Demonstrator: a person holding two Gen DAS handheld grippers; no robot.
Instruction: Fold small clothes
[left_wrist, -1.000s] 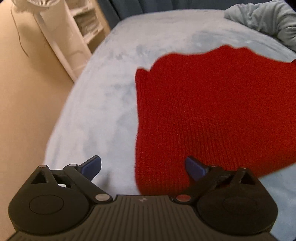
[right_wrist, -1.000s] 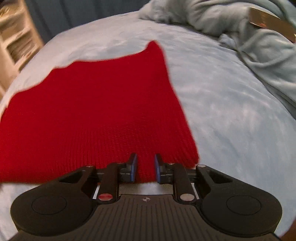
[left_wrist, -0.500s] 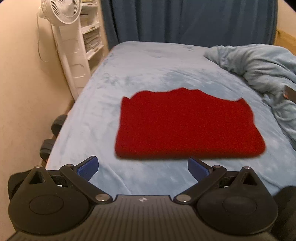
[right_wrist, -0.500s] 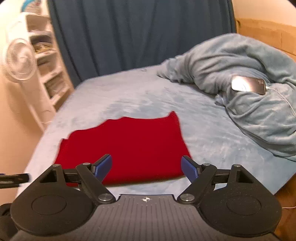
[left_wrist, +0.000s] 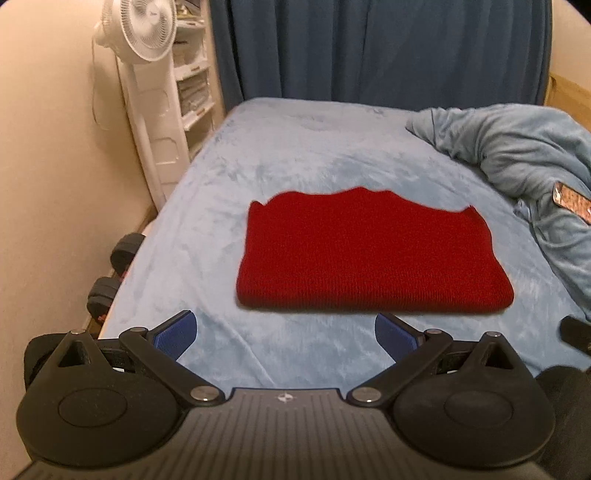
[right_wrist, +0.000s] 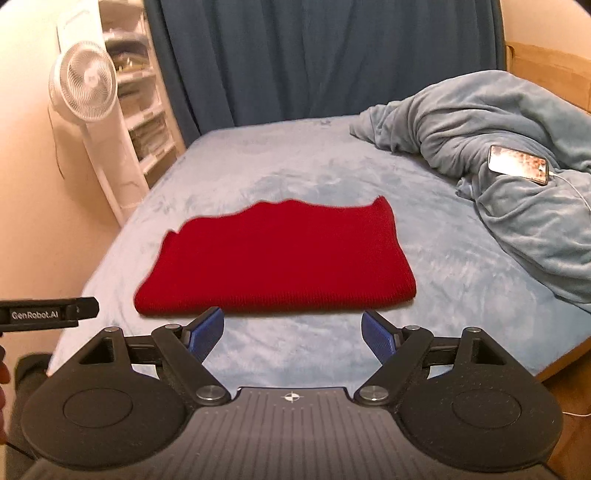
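A red knitted garment (left_wrist: 369, 258) lies folded flat in a rectangle on the light blue bed (left_wrist: 295, 155), its folded edge toward me. It also shows in the right wrist view (right_wrist: 277, 258). My left gripper (left_wrist: 284, 334) is open and empty, held back from the garment's near edge above the bed's front. My right gripper (right_wrist: 293, 332) is open and empty too, just short of the same near edge. The side of the left gripper (right_wrist: 48, 314) shows at the left of the right wrist view.
A crumpled blue-grey blanket (right_wrist: 498, 147) lies at the right with a phone (right_wrist: 517, 164) on it. A white fan (left_wrist: 144, 33) and shelves (left_wrist: 192, 85) stand left of the bed. Dumbbells (left_wrist: 114, 269) lie on the floor by the wall. A dark curtain (right_wrist: 314, 55) hangs behind.
The right gripper opened and let go of the red garment. Both grippers pulled back and up from the garment, which now lies folded on the bed.
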